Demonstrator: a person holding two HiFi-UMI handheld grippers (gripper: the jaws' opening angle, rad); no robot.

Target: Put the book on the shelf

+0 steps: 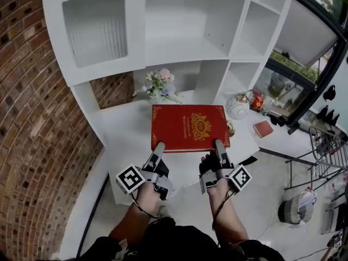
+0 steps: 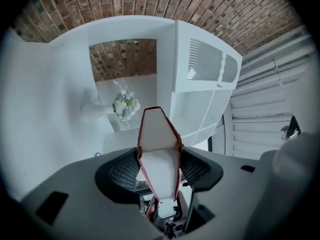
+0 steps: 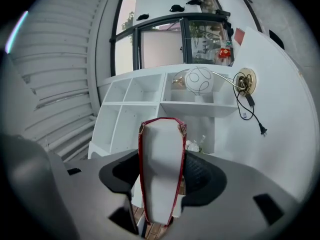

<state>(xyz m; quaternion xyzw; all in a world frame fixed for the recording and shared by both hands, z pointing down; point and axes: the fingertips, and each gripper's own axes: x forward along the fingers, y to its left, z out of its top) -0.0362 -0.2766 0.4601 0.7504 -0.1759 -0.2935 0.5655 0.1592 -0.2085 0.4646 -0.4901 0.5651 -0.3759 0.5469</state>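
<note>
A large red book (image 1: 189, 126) with a gold crest is held flat above the white counter (image 1: 122, 129), in front of the white shelf unit (image 1: 179, 37). My left gripper (image 1: 159, 147) is shut on the book's near edge at its left. My right gripper (image 1: 219, 144) is shut on the same edge at its right. In the left gripper view the book's white page edge (image 2: 159, 149) stands between the jaws. The right gripper view shows the page edge (image 3: 161, 169) clamped between its pads the same way.
A small flower bouquet (image 1: 160, 84) stands on the counter behind the book. A white globe lamp (image 1: 237, 109) sits to the right, with a small red book (image 1: 263, 128) beyond it. A brick wall (image 1: 32, 118) runs along the left. A window (image 1: 296, 64) is at the right.
</note>
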